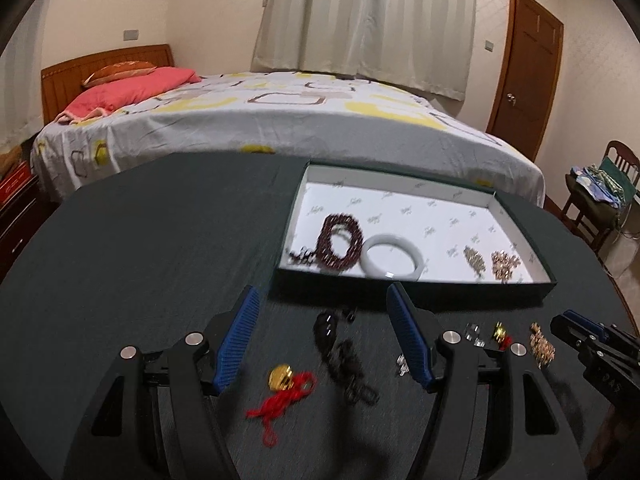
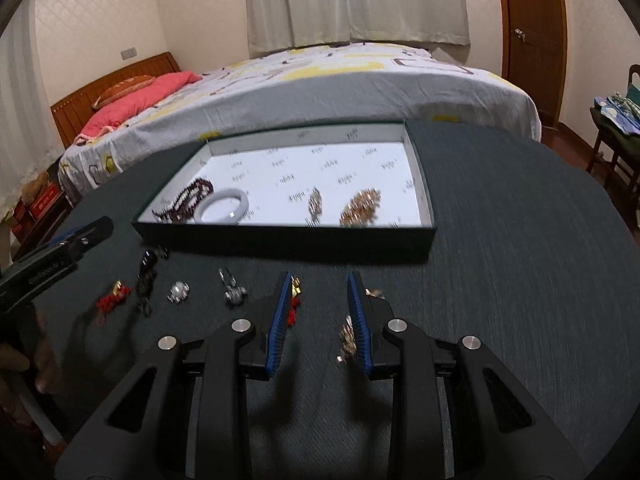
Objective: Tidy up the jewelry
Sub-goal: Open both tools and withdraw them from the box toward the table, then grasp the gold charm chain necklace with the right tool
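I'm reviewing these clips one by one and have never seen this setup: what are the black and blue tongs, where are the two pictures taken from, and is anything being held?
They are handheld grippers, one per hand, each carrying a camera that looks along its two blue-padded fingers. One picture looks out from the left gripper, the other from the right gripper. Both hang over a dark table beside a bed. An open box holds a dark red bead string, a white bangle and two small metal pieces. Loose on the table lie a gold charm on red cord, a dark bead string and smaller trinkets. Both grippers are open; neither holds anything.
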Tool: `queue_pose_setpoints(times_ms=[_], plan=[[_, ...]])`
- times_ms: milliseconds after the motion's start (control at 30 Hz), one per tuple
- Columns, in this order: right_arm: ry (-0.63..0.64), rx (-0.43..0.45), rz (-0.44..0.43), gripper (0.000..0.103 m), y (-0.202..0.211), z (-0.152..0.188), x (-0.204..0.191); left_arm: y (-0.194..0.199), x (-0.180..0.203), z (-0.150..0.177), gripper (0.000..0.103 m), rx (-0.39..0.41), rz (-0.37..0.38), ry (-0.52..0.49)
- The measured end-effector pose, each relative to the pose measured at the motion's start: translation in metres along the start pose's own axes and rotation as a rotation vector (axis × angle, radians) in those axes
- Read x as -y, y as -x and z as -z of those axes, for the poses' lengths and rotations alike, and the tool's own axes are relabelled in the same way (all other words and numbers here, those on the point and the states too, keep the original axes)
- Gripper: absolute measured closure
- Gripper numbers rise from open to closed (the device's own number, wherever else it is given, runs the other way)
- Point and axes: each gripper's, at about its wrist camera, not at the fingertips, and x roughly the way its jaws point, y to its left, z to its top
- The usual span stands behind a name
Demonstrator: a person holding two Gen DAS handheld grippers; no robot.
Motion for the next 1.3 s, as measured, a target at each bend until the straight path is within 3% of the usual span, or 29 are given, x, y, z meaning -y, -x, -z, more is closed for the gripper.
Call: queue_pose_setpoints(times_ms=[500,633,767,833,867,900,1300], plan=[[-0.036,-0.087,0.063,0.074,-0.025,0.014,0.022,-0.005,-0.008,0.028,0.038,-0.069,-0.029,0.003],[-0.033,-0.113,0.074,0.060,-0.029,0.015,0.022,-0.008,-0.009,0.030,0.038,-0.079,-0.030,0.001],[-0.004,-0.127,0.089,0.057,-0.031,0.015,0.017,-0.010,-0.009,0.032,0.038,-0.093,-0.024,0.003],[0.019,-0.132,0.111,0.064,-0.031,0.016,0.014,-0.009,-0.007,0.032,0.038,-0.090,-0.022,-0.003],[0.024,-0.131,0.116,0.078,-0.031,0.016,0.014,-0.009,-0.007,0.031,0.038,-0.090,-0.022,-0.006],[0.027,-0.130,0.115,0.083,-0.031,0.016,0.014,-0.009,-0.006,0.031,0.038,-0.090,-0.021,-0.009],[0.026,-0.119,0.080,0.090,-0.027,0.016,0.013,-0.017,-0.007,0.033,0.039,-0.125,-0.012,-0.011]])
